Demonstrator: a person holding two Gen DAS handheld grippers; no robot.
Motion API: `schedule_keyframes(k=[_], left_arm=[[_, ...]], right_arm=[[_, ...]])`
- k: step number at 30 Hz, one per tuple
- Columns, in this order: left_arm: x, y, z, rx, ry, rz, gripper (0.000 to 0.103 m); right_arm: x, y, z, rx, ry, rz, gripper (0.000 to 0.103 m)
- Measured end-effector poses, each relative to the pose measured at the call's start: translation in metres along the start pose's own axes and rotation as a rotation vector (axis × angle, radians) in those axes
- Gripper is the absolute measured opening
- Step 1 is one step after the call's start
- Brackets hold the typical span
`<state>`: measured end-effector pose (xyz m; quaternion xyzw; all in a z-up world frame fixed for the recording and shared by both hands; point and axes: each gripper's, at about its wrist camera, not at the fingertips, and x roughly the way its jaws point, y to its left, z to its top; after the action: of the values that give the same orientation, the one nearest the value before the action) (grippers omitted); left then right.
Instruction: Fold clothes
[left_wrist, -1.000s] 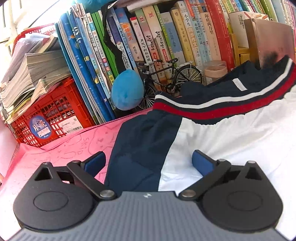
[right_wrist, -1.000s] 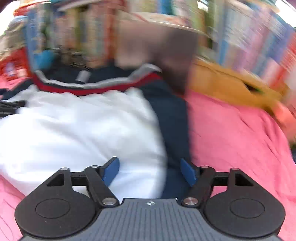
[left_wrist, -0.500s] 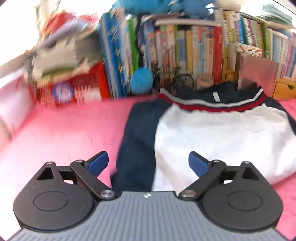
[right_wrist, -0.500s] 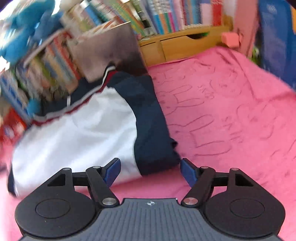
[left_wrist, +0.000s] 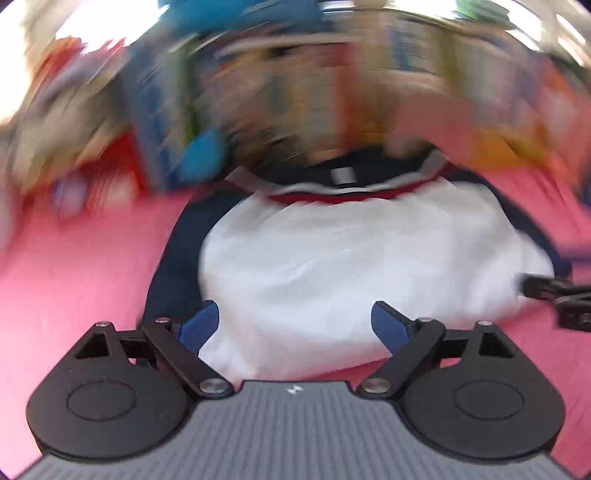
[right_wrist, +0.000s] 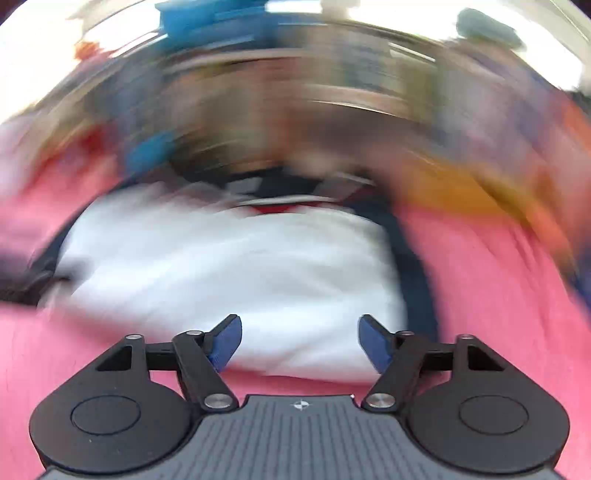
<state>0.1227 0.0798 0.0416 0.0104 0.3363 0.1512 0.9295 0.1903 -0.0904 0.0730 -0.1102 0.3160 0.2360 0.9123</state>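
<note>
**Both grippers open over the folded top**

I see a pink cloth (left_wrist: 85, 251) filling the lower half of both views, soft and matte, its surface smeared by motion blur. On it, in the middle of each frame, lies the garment (left_wrist: 351, 266): a rounded, puffy white panel edged with navy bands down both sides, and a red and white striped collar at its upper edge. Behind it, across the top of both frames, the clutter is too blurred for me to name.

My left gripper (left_wrist: 295, 325) sits at the bottom centre, its blue fingers spread wide over the white fabric's near edge, holding nothing. My right gripper (right_wrist: 299, 341) is likewise splayed and empty, over the garment's (right_wrist: 236, 266) near hem. It also pokes in as a black shape at the left-wrist view's right edge.
</note>
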Motion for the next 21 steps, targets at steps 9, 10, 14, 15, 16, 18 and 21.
schedule_keyframes(k=[9,10,14,15,16,18,21], left_arm=[[0.061,0.016,-0.021,0.153,0.126,0.315,0.089],[0.061,0.019,-0.024,0.177,0.130,0.347,0.089],[0.059,0.039,-0.033,0.166,0.141,0.401,0.089],[0.059,0.038,-0.033,0.171,0.139,0.405,0.089],[0.059,0.037,-0.033,0.180,0.138,0.410,0.089],[0.059,0.035,-0.034,0.195,0.133,0.423,0.089],[0.061,0.034,-0.034,0.208,0.126,0.442,0.089]], right_arm=[[0.043,-0.004,-0.021,-0.115,0.036,-0.127,0.063],[0.041,-0.018,-0.026,-0.115,0.041,-0.182,0.068],[0.029,-0.076,-0.038,-0.069,0.067,-0.393,0.072],[0.025,-0.084,-0.035,-0.048,0.078,-0.421,0.071],[0.021,-0.092,-0.032,-0.027,0.090,-0.449,0.067],[0.013,-0.096,-0.028,-0.004,0.099,-0.440,0.067],[0.014,-0.102,-0.030,0.157,0.103,-0.359,0.067]])
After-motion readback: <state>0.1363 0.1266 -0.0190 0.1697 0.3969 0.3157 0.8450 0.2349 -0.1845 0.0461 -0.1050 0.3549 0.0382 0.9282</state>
